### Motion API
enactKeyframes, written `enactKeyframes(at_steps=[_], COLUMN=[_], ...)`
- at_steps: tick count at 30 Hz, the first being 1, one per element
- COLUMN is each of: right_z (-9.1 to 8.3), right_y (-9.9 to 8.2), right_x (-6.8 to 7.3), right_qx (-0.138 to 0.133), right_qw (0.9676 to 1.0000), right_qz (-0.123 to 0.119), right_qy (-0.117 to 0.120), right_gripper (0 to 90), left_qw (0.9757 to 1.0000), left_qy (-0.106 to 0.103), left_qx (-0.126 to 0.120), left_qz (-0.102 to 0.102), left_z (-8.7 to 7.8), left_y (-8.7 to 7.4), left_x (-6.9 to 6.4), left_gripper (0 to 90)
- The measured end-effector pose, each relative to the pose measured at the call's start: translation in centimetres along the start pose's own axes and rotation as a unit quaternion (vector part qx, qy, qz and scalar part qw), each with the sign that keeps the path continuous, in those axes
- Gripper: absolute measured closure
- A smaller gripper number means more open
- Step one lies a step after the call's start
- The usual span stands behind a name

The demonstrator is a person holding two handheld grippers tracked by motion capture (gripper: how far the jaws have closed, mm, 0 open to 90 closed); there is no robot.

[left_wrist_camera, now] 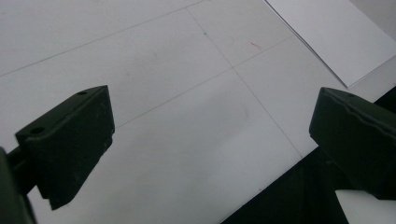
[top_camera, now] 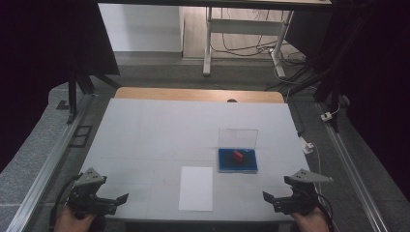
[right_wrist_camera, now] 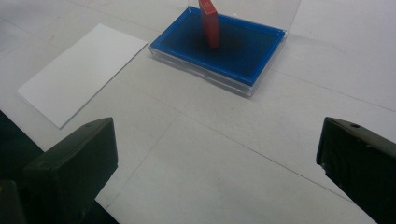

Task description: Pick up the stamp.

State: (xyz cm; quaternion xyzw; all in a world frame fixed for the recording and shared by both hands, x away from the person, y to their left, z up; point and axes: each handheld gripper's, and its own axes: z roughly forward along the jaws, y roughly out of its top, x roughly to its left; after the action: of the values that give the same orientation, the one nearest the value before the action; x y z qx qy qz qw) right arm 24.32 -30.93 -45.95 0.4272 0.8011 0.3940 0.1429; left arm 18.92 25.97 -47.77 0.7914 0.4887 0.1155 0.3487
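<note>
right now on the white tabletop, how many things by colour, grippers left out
white: 1, the sheet of paper
blue: 1, the ink pad tray with its clear lid standing open
red: 1, the small stamp standing in the tray
total: 3

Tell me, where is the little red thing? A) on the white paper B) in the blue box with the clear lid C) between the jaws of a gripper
B: the red thing stands in the blue box, whose clear lid is up, beside the white paper.
</note>
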Motion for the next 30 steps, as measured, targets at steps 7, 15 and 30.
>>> enactKeyframes(at_steps=[7,15,30], right_z=[0.0,-0.2,0.6], right_y=[0.1,0.5,1.3], right_x=[0.2,0.4,0.9], right_qx=[-0.002,-0.016,-0.010], right_qw=[1.0000,0.9997,0.9993], right_qz=[-0.009,-0.016,-0.035], right_qy=[-0.003,-0.005,0.003], right_gripper=[0.0,0.0,0.0], left_qw=[1.0000,1.0000,1.0000], left_qy=[-0.003,-0.003,-0.002], left_qx=[0.000,0.000,-0.003], left_qz=[-0.007,-0.009,-0.008], left_z=[0.0,0.0,-0.1], left_y=[0.0,0.0,0.0], left_x=[0.2,0.2,0.2], left_gripper=[0.5,0.8,2.1])
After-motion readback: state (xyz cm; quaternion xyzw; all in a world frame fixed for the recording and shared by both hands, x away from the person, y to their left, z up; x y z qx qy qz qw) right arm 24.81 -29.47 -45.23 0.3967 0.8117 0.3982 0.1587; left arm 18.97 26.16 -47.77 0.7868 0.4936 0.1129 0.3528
